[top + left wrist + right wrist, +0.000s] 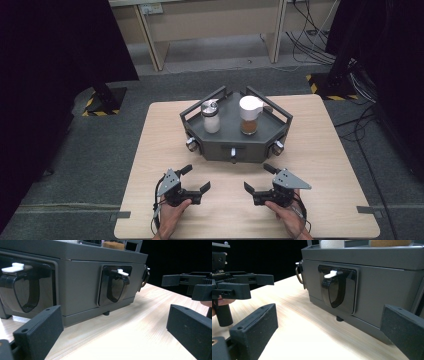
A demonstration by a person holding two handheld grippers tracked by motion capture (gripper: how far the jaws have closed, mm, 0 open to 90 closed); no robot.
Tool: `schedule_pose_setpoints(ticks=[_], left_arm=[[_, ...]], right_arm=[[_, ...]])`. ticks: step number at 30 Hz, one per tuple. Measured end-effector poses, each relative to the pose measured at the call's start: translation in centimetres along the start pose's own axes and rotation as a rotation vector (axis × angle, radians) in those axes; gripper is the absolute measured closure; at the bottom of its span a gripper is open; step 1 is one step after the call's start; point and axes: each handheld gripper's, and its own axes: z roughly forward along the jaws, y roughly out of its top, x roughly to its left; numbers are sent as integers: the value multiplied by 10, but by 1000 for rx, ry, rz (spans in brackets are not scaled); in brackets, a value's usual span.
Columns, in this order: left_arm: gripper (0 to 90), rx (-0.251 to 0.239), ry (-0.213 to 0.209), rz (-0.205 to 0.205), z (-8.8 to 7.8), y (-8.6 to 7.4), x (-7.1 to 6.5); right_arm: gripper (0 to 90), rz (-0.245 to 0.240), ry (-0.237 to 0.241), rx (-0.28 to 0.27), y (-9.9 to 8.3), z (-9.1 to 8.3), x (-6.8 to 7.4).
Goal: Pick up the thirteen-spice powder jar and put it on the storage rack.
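Dispenser [235, 132] stands mid-table [150, 150], carrying two jars [211, 116]. Your left gripper [196, 179] and right gripper [256, 179] rest just before it, well apart from each other, jaws spread wide and angled inward, holding nothing.

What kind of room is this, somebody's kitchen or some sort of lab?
Most likely a lab or test room, not a kitchen: a bare wooden table on grey carpet, loose cables on the floor, hazard-striped stand feet, and a grey dispenser rack set out for trials.

Both grippers, left gripper [196, 179] and right gripper [256, 178], are matte black with blocky fingers [37, 332], grey three-cornered top plates and trailing cables.
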Motion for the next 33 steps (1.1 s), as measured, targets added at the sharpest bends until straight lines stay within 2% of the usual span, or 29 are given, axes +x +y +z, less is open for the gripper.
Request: schedule_pose_setpoints(ticks=[14,33], left_arm=[[3,-2,-12,25,-2,1,-5],[3,2,-11,18,-2,0,-4]], right_arm=[[20,2,-8,-9,-1,-2,-1],[19,9,-16,-4,-1,-2,-1]])
